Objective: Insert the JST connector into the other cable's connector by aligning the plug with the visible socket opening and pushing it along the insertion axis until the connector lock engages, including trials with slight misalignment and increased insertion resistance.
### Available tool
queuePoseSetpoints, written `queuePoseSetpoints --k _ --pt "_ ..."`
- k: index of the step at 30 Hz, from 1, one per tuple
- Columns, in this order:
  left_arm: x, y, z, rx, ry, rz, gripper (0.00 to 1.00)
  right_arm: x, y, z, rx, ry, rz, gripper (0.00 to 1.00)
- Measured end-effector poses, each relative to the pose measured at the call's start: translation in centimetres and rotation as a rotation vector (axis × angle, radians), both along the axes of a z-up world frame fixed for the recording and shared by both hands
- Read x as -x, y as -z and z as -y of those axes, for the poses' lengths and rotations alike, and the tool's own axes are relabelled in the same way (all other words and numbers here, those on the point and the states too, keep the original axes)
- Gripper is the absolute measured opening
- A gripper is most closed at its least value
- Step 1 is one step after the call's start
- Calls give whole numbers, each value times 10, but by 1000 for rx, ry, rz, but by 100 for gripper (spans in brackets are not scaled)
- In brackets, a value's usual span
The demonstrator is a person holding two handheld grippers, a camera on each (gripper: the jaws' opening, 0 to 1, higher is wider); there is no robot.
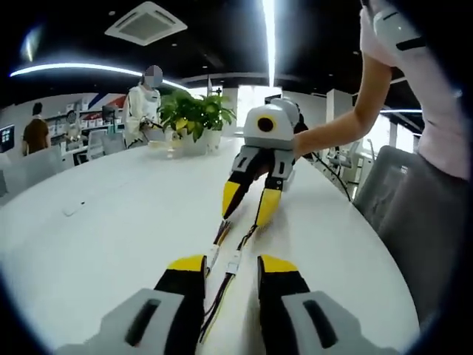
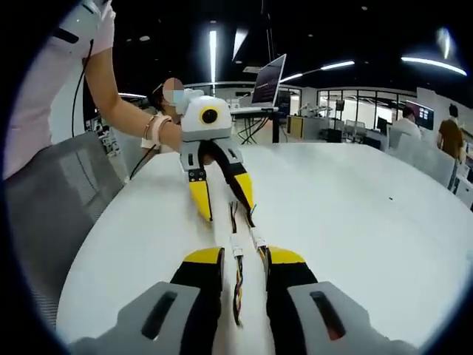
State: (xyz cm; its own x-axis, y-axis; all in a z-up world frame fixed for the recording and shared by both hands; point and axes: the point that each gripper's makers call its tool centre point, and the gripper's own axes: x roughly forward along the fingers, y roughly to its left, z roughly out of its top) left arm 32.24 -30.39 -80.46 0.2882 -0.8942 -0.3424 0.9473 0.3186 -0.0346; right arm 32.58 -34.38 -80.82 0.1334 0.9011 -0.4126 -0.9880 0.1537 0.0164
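White table (image 1: 111,222) carries two cables (image 1: 222,255) between open tongs (image 1: 230,265).

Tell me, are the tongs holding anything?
No. Both the left tongs and right tongs stand open around two cables lying on the white table.

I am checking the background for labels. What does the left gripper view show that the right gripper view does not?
Left gripper view: a potted plant at the far end of the table and a ceiling vent.

Right gripper view: an open laptop beyond the table.

Both: the white table, two wire cables with white connectors lying side by side between the open jaws, the opposite gripper facing the camera, and people in the office behind.
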Motion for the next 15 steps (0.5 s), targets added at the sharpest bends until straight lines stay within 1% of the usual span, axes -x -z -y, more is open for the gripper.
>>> queuePoseSetpoints --k 2,4,6,7,10,13,15 --pt "1 -5 0 -3 -16 6 28 3 -6 3 2 18 3 24" --pt "2 -15 1 18 -41 8 30 5 -10 5 8 29 12 26" --pt "5 -22 3 21 -52 17 32 7 -14 8 9 43 10 28" --pt "7 -24 3 17 -48 28 33 8 -16 9 6 49 11 29" --pt "12 -28 3 -4 -53 40 37 11 -18 13 11 78 -4 34" --pt "16 -31 1 -16 -65 41 39 16 -23 15 2 94 0 36" --pt "21 -35 0 -10 -75 33 41 19 -26 15 3 102 3 37"
